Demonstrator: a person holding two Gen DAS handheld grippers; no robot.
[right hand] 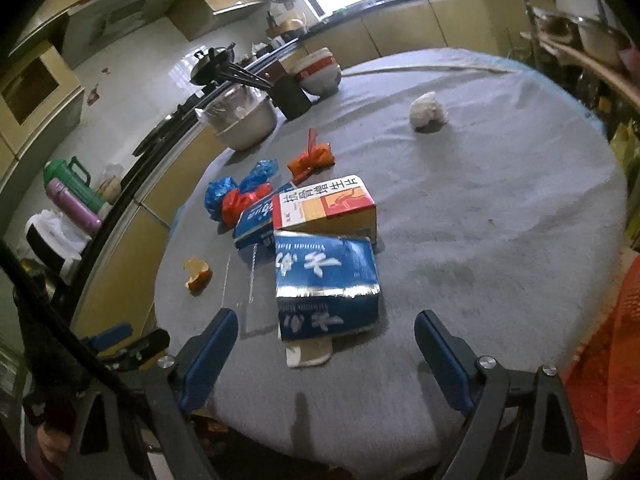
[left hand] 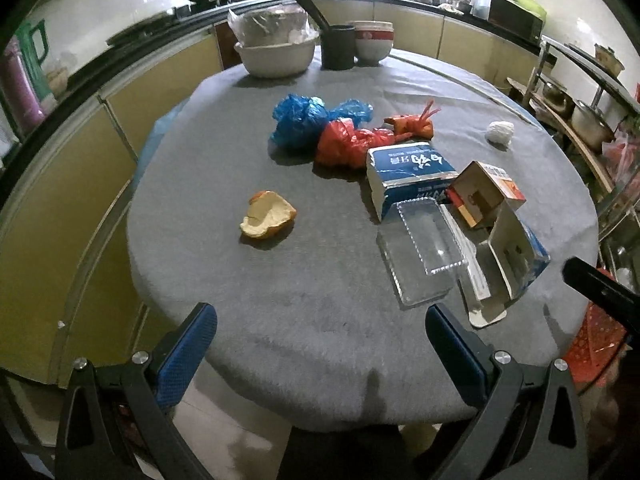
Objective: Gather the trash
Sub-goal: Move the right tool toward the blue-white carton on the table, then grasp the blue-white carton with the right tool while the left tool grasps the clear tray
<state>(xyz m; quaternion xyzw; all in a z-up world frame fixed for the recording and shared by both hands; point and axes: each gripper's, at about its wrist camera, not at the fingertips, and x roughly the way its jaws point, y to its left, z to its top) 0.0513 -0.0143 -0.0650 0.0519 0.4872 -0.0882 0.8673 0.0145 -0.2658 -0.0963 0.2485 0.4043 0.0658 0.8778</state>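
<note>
The left gripper (left hand: 320, 344) hovered over the near edge of the round, grey-covered table (left hand: 320, 280), its blue-padded fingers (left hand: 188, 352) spread wide with nothing between them. The right gripper (right hand: 326, 354) hung likewise above the near edge, fingers (right hand: 212, 352) released and well apart, empty; a crushed blue carton (right hand: 326, 284) lay on the cloth just beyond them, between the lines of the two fingers but touched by neither. In the right wrist view, the left gripper showed at the lower left edge. Just beside the blue carton lay a clear plastic tray (left hand: 420, 240), flat on the cloth, and behind it a second blue box (left hand: 408, 172) and a white, orange and red medicine box (right hand: 324, 208), the three cartons bunched together and touching. Farther back sat a crumpled red plastic bag (left hand: 348, 144) against a crumpled blue plastic bag (left hand: 304, 120), with a small orange wrapper (left hand: 412, 124) near them. A piece of orange peel (left hand: 268, 216) lay alone toward the left side of the table, well apart from the cartons, and a ball of white tissue (left hand: 499, 132) sat alone toward the far right. At the far edge stood a white basin (left hand: 276, 56) holding bagged dishes, a black cup (left hand: 338, 46) with chopsticks, and stacked bowls (left hand: 372, 42).
</note>
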